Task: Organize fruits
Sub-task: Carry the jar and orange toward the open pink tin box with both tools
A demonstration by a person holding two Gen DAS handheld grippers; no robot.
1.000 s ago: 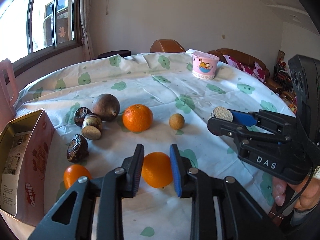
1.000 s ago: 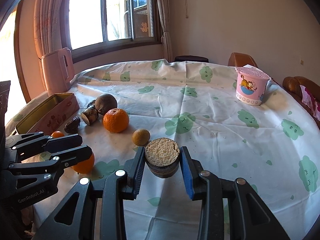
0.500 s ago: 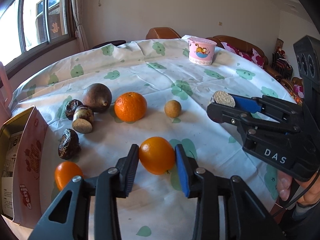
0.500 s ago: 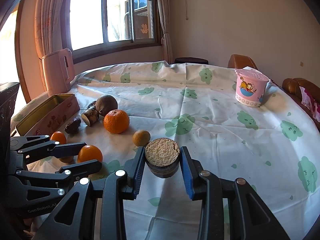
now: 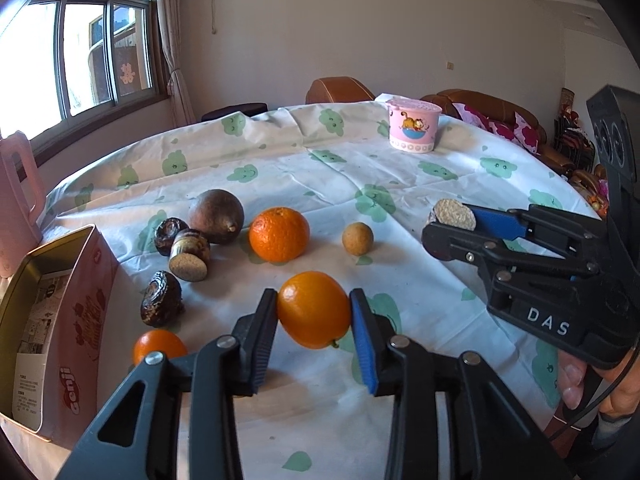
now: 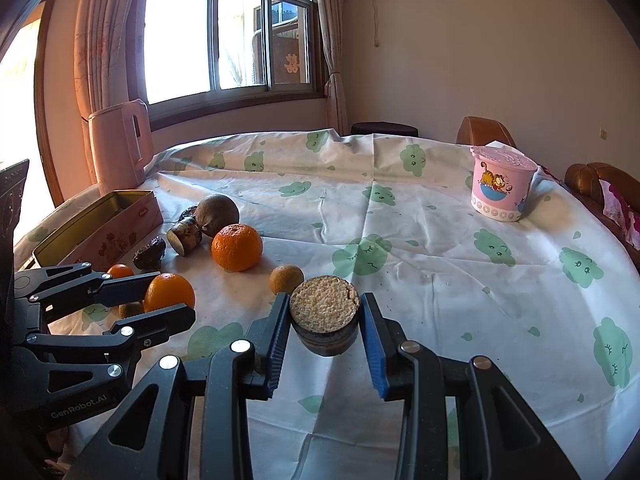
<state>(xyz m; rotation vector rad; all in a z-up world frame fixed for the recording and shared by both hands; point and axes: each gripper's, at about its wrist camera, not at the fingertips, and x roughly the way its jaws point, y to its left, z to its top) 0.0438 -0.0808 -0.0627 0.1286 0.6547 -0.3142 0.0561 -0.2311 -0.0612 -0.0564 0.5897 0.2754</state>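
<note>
My left claw [image 5: 314, 312] grips a smooth round orange [image 5: 314, 309] lifted off the cloth-covered surface [image 5: 304, 168]; my right claw [image 6: 325, 320] clamps a dark sugarcane stub [image 6: 325, 316]. Next, I judge, carry the orange toward the open pink tin box [image 5: 52, 320] at 9 o'clock.

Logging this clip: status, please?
Left gripper shut on orange, lifted. Right gripper shut on cut stub. Tin open, nothing blocking.

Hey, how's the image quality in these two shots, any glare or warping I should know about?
Left wrist view: fisheye bends the window frame, panes blown out, fruit sharp. Right wrist view: window overexposed, orange flare at left edge, black vignette in the corners, tablecloth evenly lit.
</note>
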